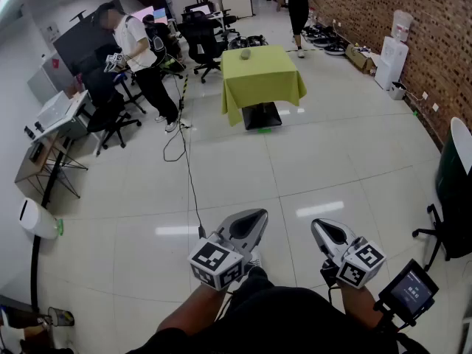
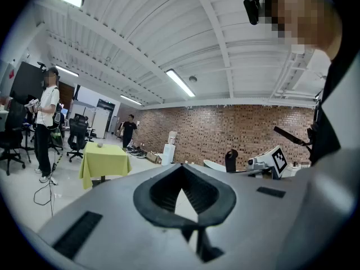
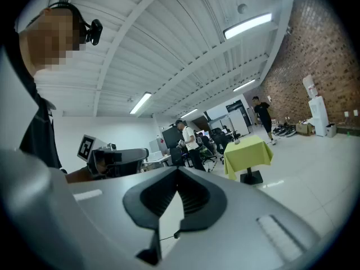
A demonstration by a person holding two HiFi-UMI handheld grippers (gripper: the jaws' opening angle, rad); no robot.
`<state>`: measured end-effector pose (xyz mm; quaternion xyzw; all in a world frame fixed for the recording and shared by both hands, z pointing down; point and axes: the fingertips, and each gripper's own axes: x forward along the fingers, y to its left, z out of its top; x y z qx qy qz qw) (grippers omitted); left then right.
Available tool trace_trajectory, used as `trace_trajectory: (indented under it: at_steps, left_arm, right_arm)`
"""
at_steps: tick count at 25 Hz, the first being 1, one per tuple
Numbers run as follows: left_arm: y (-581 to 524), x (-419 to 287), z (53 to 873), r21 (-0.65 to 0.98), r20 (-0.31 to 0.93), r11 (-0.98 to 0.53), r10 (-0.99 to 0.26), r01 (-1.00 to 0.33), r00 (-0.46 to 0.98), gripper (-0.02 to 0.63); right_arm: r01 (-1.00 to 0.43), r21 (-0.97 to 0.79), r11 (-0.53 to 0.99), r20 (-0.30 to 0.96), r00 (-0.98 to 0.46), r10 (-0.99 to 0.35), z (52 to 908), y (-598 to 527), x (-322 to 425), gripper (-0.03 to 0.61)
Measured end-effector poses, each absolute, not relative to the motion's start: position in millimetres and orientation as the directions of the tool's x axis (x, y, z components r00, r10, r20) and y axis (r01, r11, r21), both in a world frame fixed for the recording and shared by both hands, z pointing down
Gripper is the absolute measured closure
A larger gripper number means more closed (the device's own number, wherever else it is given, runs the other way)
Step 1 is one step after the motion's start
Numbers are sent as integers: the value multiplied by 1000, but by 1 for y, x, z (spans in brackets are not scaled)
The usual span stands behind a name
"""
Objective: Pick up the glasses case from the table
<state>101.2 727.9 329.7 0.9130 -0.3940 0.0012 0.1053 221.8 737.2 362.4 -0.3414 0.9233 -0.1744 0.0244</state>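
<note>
Head view: the glasses case (image 1: 245, 53) lies on the far tabletop (image 1: 274, 87), which is draped in yellow-green cloth. It sits towards the far left side, well apart from both tools. The left tongs (image 1: 253, 220) and right tongs (image 1: 320, 231) are held level near the body. The case reads as a small grey oval whose long axis seems to run roughly left to right. It is too small to confirm which way it points.

Left gripper view: the left tongs (image 2: 183, 198) are closed on nothing. The case (image 2: 100, 145) is a speck on the cloth.

Right gripper view: the right tongs (image 3: 175, 198) are likewise closed and empty, with the case (image 3: 237, 141) far off.

Risks: the floor cable (image 1: 190, 179) lies along the approach and could catch a foot. Tongs arriving closed would shove the case instead of taking it, and the loose cloth could let it slide.
</note>
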Motion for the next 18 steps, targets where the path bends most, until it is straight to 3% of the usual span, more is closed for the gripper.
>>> trace_trajectory:
  at_steps: [12,18]
  left_arm:
    - [717,91,346,204,122,-647,-728,-734,675,611]
    - [699,94,347,126,137,-660,-728,-740,672,611]
  right_arm:
    - [-635,-354,686,107,-756,-645,376,727,227,575]
    - [-630,-333,702,130,-768,-628,380,705,221,575]
